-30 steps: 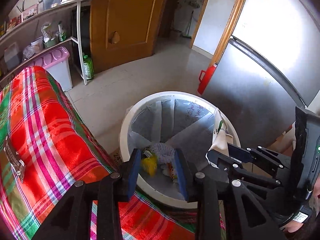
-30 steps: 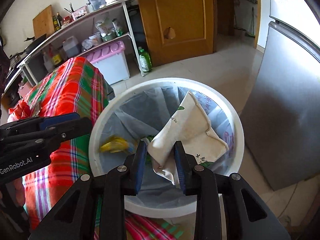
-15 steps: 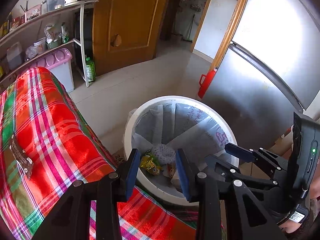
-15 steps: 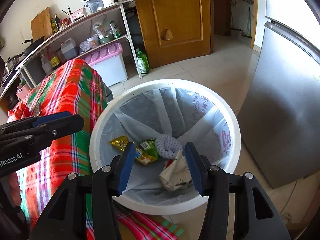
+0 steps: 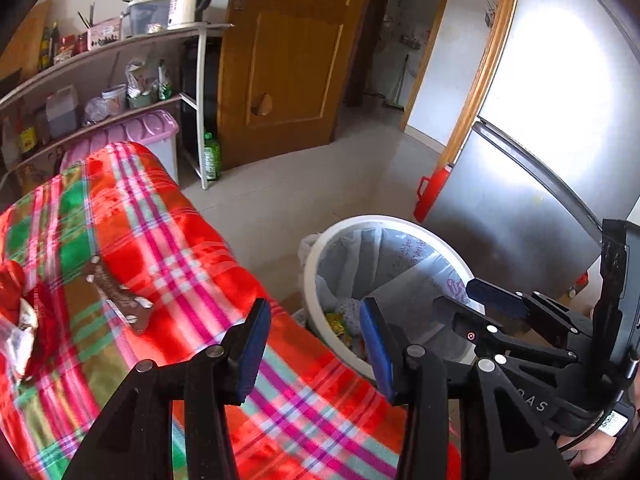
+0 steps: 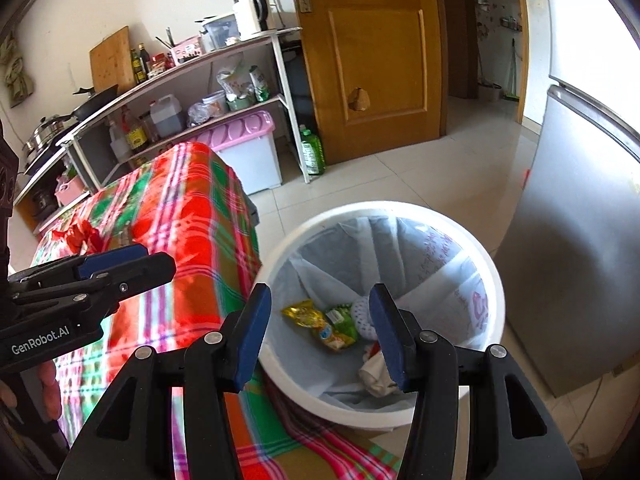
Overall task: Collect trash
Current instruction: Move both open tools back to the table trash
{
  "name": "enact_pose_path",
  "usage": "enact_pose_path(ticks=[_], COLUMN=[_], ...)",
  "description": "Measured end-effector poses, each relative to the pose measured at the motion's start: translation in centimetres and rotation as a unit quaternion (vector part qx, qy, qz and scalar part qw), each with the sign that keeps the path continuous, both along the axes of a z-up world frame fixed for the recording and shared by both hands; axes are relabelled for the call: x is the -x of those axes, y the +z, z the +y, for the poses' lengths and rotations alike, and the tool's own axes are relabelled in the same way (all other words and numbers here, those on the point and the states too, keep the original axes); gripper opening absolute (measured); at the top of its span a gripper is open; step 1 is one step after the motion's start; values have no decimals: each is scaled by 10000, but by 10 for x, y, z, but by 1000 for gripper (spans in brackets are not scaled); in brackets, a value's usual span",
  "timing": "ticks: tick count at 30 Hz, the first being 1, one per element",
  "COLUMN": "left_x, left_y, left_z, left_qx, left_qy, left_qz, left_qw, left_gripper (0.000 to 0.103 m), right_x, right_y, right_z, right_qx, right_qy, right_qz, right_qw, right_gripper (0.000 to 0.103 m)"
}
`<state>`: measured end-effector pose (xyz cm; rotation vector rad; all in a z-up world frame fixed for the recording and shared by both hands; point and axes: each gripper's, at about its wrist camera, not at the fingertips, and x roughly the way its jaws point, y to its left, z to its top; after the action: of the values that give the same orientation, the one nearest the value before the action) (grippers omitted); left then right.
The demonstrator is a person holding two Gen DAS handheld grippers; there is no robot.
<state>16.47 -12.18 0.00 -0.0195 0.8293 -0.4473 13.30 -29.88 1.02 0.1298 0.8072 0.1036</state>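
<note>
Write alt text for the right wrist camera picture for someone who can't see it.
The open, empty right gripper hangs over a white trash bin lined with a grey bag, with snack wrappers and a crumpled white bag at the bottom. To the left is a table under a red plaid cloth, with the left gripper above it.

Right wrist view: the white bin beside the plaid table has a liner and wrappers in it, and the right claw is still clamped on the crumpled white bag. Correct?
Not quite. The right claw is open and holds nothing; the crumpled white bag lies inside the white bin with the wrappers, as the right wrist view shows. The liner and the plaid table beside the bin are as you say.
</note>
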Motion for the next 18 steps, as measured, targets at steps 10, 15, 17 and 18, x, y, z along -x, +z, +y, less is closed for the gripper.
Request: enact_pose_path(ticks=[10, 15, 17, 18], left_x=[7, 12, 14, 15], left_y=[12, 12, 12, 12], left_z=[65, 103, 117, 125], left_qx=[-4, 26, 40, 31], left_qy=[643, 986, 1142, 1225], left_qz=[-171, -215, -221, -249], left_qw=[9978, 9949, 9932, 9921], left_gripper=[46, 46, 47, 47], right_x=[-10, -18, -23, -24], right_y=[6, 5, 3, 3], right_z=[56, 84, 95, 101], right_qx=[-59, -47, -28, -29], right_qy=[547, 850, 972, 1023], right_qz=[-123, -120, -110, -107], right_qw=[9984, 9963, 9952, 9947], right_gripper=[52, 52, 52, 52])
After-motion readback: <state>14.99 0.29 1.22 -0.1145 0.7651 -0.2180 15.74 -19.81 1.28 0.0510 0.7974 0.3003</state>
